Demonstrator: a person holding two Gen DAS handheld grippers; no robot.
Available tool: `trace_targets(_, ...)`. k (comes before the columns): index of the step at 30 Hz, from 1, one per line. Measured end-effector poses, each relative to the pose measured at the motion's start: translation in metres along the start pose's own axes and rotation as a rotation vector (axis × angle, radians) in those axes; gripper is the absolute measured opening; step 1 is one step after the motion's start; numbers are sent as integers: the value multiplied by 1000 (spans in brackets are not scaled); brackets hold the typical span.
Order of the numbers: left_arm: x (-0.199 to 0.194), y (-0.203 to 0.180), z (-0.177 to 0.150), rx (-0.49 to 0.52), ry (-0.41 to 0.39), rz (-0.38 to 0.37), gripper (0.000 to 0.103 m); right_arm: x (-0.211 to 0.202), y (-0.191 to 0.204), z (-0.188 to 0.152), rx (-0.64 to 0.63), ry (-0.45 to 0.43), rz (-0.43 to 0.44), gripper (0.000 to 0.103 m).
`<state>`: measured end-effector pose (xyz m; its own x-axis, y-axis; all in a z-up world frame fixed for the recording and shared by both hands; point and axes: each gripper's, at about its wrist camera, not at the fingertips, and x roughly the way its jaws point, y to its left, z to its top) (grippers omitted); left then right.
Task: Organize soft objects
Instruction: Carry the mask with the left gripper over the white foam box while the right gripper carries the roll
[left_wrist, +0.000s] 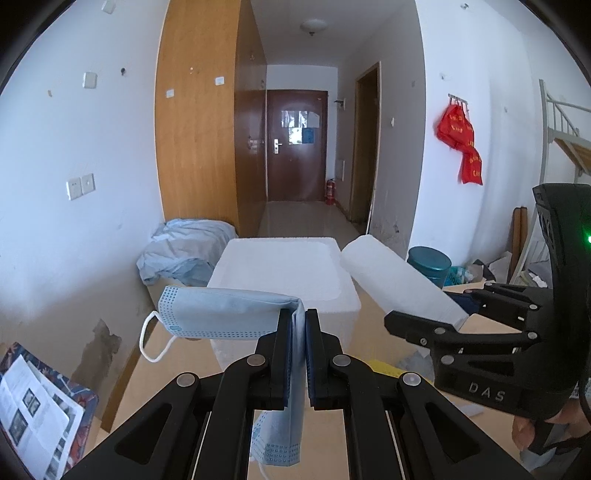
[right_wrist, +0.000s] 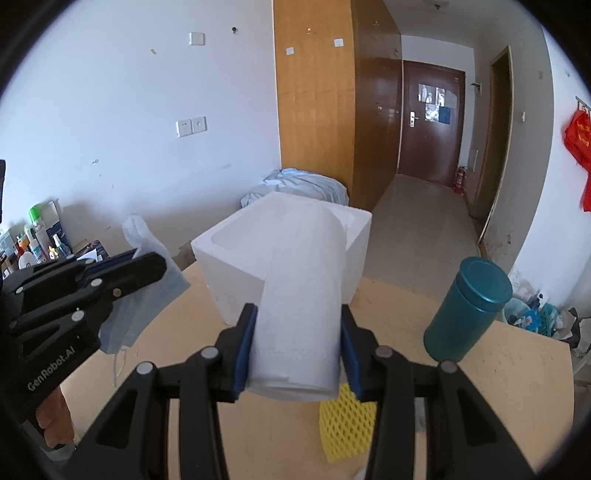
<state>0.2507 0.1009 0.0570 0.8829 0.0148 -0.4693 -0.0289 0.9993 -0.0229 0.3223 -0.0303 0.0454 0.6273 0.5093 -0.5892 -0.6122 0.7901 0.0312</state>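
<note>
Table (right_wrist: 517, 369) of pale wood bears white foam box (left_wrist: 295, 266), teal canister (right_wrist: 469, 306).

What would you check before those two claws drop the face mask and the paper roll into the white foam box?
1. Left gripper shut on the face mask: ok, the mask is pinched at its fold and both ends hang free.
2. Right gripper shut on the paper roll: ok, both pads press on its sides.
3. Foam box open at the top: ok, no lid on it.
4. Room inside the box: cannot tell, its floor is hidden.
5. Teal canister out of the way: ok, it stands off to the right of the box.
</note>
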Motion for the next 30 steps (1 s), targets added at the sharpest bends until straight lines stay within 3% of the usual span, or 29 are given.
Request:
trace_targets(18,36,5,33,33,-19,-8,7,5,-11,14,6,-15,-11,47)
trace_targets(30,78,7,44,15,25,-17,7,-2,-20,9,19,-15,-42,47)
